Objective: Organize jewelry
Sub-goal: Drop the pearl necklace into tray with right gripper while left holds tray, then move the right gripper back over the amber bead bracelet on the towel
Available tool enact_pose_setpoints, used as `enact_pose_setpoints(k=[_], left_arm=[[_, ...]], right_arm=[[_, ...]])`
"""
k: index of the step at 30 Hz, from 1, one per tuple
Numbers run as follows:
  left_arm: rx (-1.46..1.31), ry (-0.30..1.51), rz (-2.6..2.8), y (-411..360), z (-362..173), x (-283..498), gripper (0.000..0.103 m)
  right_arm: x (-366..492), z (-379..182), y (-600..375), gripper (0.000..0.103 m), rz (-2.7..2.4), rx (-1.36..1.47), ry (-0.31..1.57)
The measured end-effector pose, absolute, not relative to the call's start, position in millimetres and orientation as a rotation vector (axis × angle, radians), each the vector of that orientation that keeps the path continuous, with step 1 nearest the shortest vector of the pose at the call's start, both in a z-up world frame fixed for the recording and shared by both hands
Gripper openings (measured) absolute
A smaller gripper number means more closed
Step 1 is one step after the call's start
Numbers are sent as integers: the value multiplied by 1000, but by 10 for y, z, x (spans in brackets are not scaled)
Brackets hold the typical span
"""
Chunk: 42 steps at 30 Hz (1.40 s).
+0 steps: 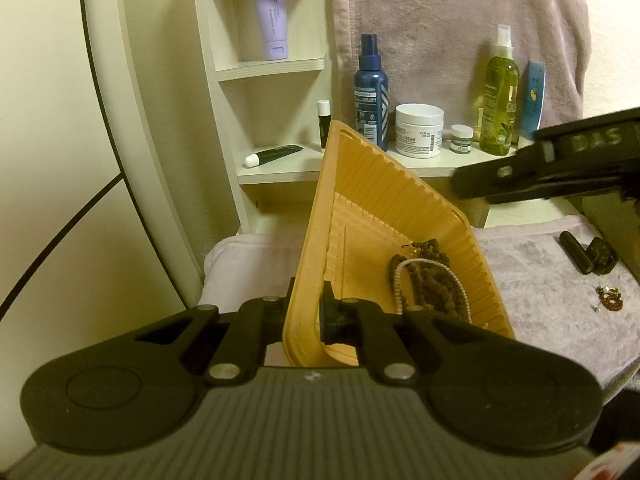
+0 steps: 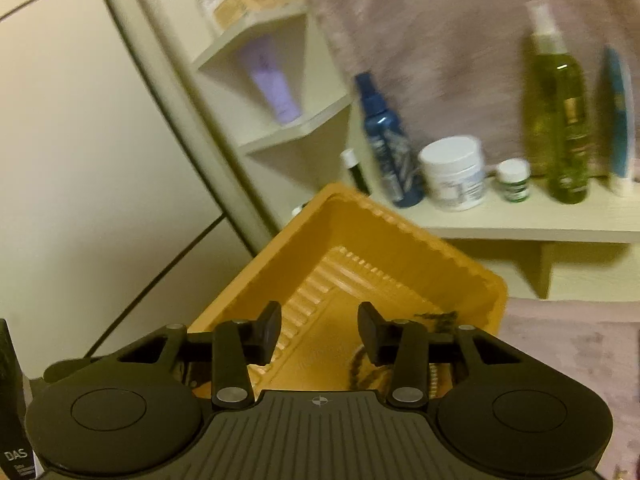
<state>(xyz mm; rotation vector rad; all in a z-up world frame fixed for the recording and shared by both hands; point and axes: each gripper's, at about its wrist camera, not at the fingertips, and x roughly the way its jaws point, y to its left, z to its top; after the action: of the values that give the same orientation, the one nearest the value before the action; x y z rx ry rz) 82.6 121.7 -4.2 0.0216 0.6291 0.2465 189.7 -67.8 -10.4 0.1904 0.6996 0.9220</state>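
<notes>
Two tools: left tool [image 1: 306, 314] pinches the tilted tray's [image 1: 384, 184] wall, right tool [image 2: 319, 334] is spread; beads [image 1: 430, 280] could spill if the tilt steepens.

Pale lilac towel [image 1: 540, 264] spread over the near surface, right of centre. On it, far right: two small dark cases [image 1: 586, 256] lying touching each other; nearer, a small tangle of gold-and-brown jewelry [image 1: 608, 299], apart from the cases. Beyond the towel, cream shelf unit [image 1: 280, 172] against the wall. On its low far ledge, left to right: black tube with white cap [image 1: 274, 155] lying flat, slim black stick [image 1: 323, 124] upright, blue spray bottle [image 1: 371, 92], white cream jar [image 1: 419, 130], tiny white jar [image 1: 462, 139], green spray bottle [image 1: 500, 96], blue tube [image 1: 534, 100]. Higher up on the left, lilac tube [image 1: 271, 16] standing cap-down in its own compartment.
</notes>
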Motion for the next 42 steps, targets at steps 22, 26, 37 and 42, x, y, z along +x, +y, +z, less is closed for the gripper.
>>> enact_pose_setpoints(k=[22,26,37,42], left_arm=[[39,628,247,1167,-27,805,7],[44,631,248,1165,-27,809,7],[53,638,250,1154,-22,829,6],[55,639,250,1155,-21,831,6]], right_arm=[[1645,-613,-2524,43,305,78,702],[1593,-779,-2635,43,277,41,725],[1617,-976,-2518,42,316,-23,730],[1609,-902,-2394,29,384,-24,712]])
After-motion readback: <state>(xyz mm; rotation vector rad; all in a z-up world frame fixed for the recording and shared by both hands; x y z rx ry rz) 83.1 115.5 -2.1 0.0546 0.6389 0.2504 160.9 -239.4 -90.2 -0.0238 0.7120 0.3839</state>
